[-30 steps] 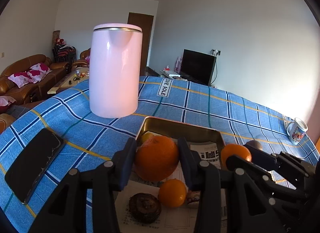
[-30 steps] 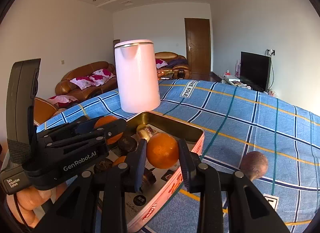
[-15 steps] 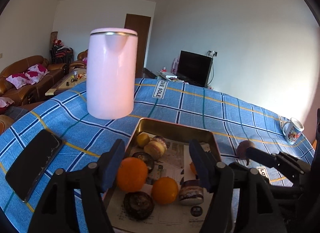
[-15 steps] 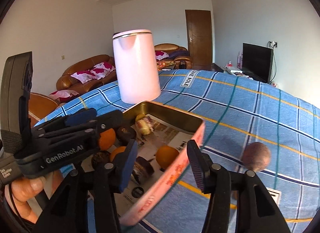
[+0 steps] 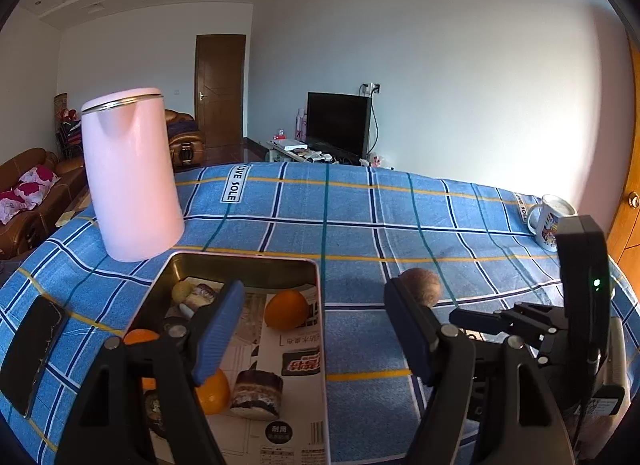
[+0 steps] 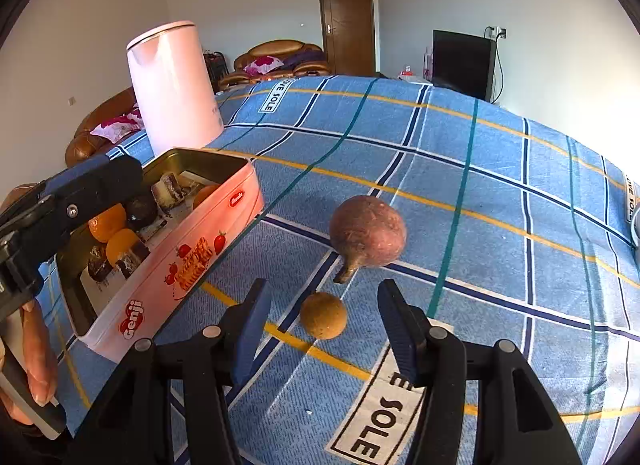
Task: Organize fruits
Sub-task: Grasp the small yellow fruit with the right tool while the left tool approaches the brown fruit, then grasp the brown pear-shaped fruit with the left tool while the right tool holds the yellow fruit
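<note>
With its jaws spread and empty, the right gripper [image 6: 320, 325] hangs over a small round brown fruit [image 6: 323, 315] on the blue checked cloth [image 6: 500, 169]; a larger reddish-brown fruit [image 6: 367, 236] lies just beyond, at 12 o'clock. At 10 o'clock the pink tin [image 6: 176, 261] already holds several oranges [image 6: 122, 243] among dark wrapped cakes [image 5: 256, 395]. Over that tin the left gripper [image 5: 314, 329] is likewise spread and empty. Judged progress: mostly done, with two fruits left outside.

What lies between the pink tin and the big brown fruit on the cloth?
Only bare blue checked tablecloth separates the pink tin from the brown fruit, clearest in the right wrist view.
</note>
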A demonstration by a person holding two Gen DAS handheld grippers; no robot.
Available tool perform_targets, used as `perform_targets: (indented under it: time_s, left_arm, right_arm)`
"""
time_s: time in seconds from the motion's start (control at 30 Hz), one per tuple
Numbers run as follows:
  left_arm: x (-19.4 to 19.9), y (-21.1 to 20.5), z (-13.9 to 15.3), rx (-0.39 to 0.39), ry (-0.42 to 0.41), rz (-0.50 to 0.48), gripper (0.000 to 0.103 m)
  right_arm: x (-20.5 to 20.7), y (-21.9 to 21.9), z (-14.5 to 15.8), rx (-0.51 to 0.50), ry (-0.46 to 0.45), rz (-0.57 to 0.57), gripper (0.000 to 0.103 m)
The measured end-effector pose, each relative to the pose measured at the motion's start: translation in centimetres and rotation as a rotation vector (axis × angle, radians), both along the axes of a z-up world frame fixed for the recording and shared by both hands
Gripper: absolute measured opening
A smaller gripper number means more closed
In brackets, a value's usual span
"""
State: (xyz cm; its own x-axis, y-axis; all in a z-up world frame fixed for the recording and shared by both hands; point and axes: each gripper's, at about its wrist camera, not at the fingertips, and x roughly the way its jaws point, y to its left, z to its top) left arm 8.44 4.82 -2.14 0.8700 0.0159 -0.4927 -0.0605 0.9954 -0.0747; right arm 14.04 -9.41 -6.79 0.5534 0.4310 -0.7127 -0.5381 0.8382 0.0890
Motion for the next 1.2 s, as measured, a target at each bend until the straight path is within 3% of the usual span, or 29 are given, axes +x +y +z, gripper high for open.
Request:
perform_targets:
  time_s: [0.1,0.13,0.2,0.37,0.77,1.03,1.2]
  left_arm:
    - [0.6,-0.8,0.0,0.016,0.014,-0.017,0.075]
    - [0.9,-1.1,-0.1,0.020,0.021,-0.022,0.075]
    - [1.5,-1.6,-0.3,0.015,0.040,-0.032,0.075]
    - [2.8,-3.3,-0.8,0.016,0.078,-0.063,0.075]
    - [7.6,-8.4,-2.9,0.040,0.211,-0.148,0.075]
    - [10.6,-9.7,-4.7,0.043,0.290,-0.170,0.075]
    - [12.3,-9.5,-6.0,-0.029,0.364,-0.175,0.062]
  right_arm:
    - [0.6,0.6,-0.9,-0.026,0.048,0.000,0.053]
    - [0.8,0.6,-1.2,-0.030,0.056,0.005,0.042]
    - [0.9,0.4,-1.6,-0.035,0.079,0.003,0.028]
    - [0.1,-2.1,-0.4,0.002,0.019,-0.032,0.028]
    - [2.1,-10.1,1.0,0.072,-0.054,-0.254,0.028]
    - [2.2,-10.9,1.4,0.109,-0.081,-0.276,0.028]
    - [2.0,-10.9,1.4,0.128,-0.092,-0.261,0.028]
